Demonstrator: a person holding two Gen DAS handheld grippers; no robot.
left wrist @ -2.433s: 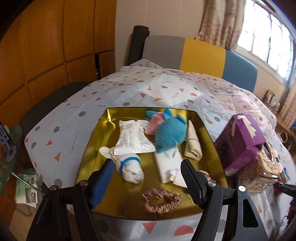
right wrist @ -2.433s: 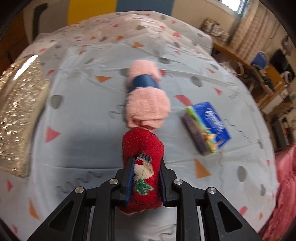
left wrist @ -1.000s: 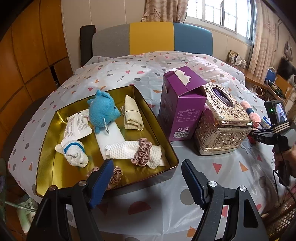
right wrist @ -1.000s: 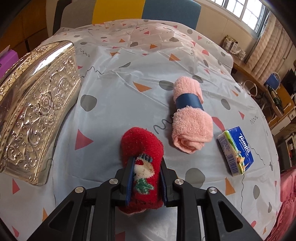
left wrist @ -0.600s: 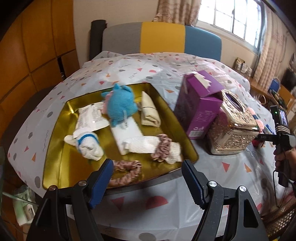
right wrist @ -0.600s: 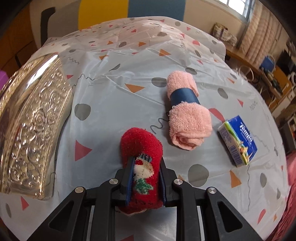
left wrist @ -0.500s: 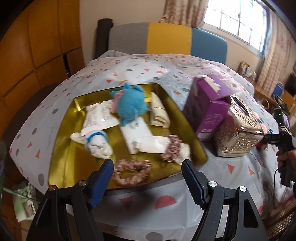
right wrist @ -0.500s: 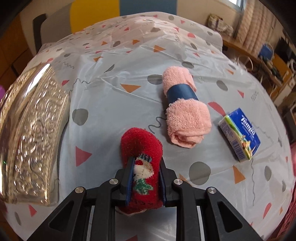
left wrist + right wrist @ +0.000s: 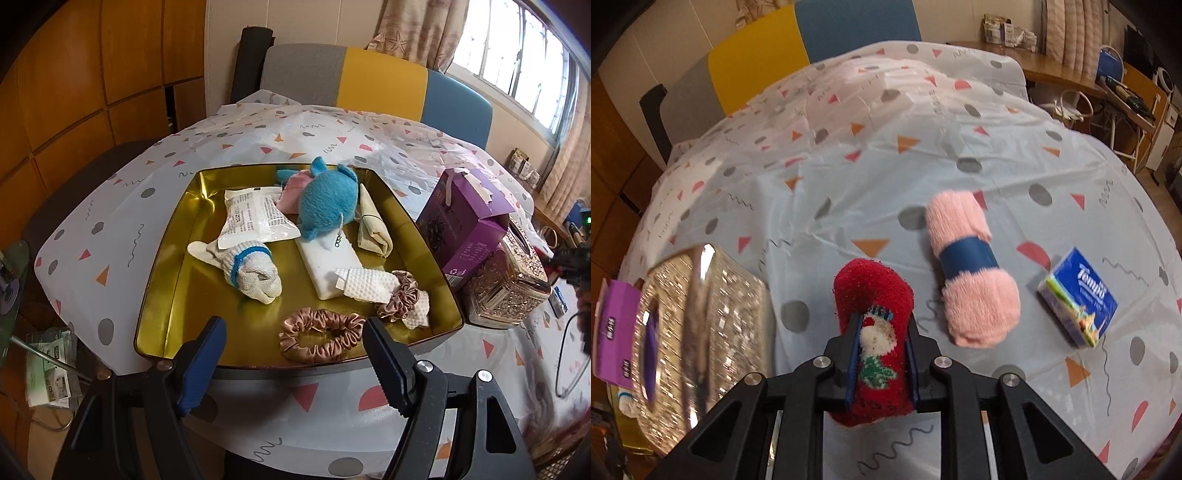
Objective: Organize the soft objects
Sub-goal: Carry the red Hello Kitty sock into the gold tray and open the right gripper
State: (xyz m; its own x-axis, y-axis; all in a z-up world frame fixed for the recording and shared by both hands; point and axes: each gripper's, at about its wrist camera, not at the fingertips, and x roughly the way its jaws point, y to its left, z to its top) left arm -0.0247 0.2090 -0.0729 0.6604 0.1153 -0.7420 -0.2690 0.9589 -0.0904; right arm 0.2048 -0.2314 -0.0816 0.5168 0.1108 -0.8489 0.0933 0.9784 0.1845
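The right gripper point(image 9: 881, 345) clamped the red sock point(image 9: 873, 295) (jaws nearly closed), the pink towel point(image 9: 971, 275) at 2 o'clock. The left gripper point(image 9: 293, 356) stood half open, empty, over the tray point(image 9: 162, 266), scrunchie point(image 9: 321, 334) at 12 o'clock.

A red Christmas sock point(image 9: 873, 317), fluffy and bearing a Santa motif, is pinched upright between two gripper pads above the patterned tablecloth point(image 9: 849, 177). Right of the sock, a rolled pink towel point(image 9: 971, 269) with a navy band lies on its side, with a blue tissue pack point(image 9: 1078, 297) lying flat beyond the towel.
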